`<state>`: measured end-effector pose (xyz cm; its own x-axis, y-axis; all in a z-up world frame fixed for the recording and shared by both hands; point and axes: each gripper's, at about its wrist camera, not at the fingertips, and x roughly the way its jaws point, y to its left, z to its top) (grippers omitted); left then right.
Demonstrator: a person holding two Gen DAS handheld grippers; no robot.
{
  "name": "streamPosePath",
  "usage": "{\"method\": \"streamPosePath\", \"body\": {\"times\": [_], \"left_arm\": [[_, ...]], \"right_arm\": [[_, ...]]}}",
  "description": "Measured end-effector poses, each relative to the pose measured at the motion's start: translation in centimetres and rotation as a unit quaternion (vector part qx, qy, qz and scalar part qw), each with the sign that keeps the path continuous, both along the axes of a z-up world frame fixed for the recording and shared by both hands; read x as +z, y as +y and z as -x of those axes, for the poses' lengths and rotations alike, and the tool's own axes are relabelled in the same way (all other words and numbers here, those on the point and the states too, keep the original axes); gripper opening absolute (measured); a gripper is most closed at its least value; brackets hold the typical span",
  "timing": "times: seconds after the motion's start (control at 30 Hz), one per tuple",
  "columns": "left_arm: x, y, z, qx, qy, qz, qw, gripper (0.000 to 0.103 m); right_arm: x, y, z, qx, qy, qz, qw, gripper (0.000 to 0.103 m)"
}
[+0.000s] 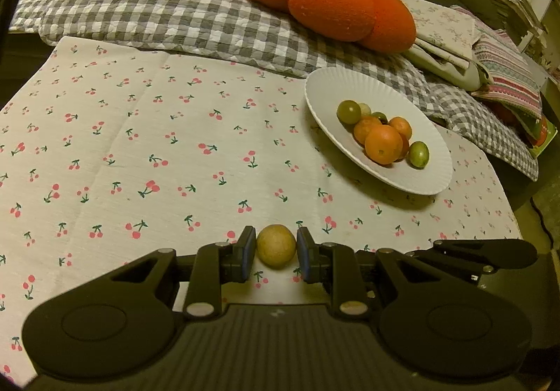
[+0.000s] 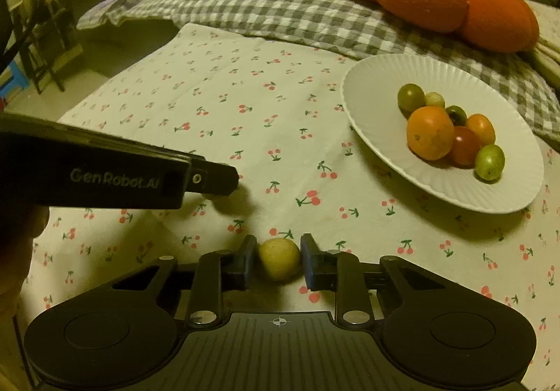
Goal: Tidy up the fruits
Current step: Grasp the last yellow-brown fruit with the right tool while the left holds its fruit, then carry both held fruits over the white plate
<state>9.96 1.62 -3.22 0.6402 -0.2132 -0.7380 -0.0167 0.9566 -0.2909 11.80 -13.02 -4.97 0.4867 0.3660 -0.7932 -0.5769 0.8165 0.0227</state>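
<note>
Left wrist: left gripper [image 1: 276, 253] pinches round matte-looking fruit [image 1: 276, 250]; right gripper [image 2: 278, 260] likewise.

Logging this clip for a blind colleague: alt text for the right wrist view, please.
The right gripper is shut on a small round yellow fruit above a cherry-print tablecloth. A white ridged plate of orange and green fruits sits to the right; the left gripper enters from the left.

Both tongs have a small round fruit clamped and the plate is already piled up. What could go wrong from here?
1. Each yellowish fruit is pinched only at its sides by the left tongs and right tongs; it may squirt out when lifted.
2. The white plate holds a loose heap; a dropped fruit could knock the green fruit at the heap's edge loose.
3. The left tongs sit close beside the right, so they could collide heading platewards.
</note>
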Motion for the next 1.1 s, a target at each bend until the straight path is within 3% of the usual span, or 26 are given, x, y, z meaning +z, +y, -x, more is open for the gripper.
{"method": "streamPosePath", "body": {"times": [0.77, 1.1], "left_arm": [[2.6, 0.0, -0.8, 0.005, -0.052, 0.01, 0.9986, 0.023], [4.0, -1.0, -2.9, -0.017, -0.081, 0.019, 0.9964, 0.023]], "right_arm": [[4.9, -3.2, 0.9, -0.057, -0.048, -0.06, 0.995, 0.025], [6.4, -5.8, 0.0, -0.092, -0.063, -0.083, 0.99, 0.025]]}}
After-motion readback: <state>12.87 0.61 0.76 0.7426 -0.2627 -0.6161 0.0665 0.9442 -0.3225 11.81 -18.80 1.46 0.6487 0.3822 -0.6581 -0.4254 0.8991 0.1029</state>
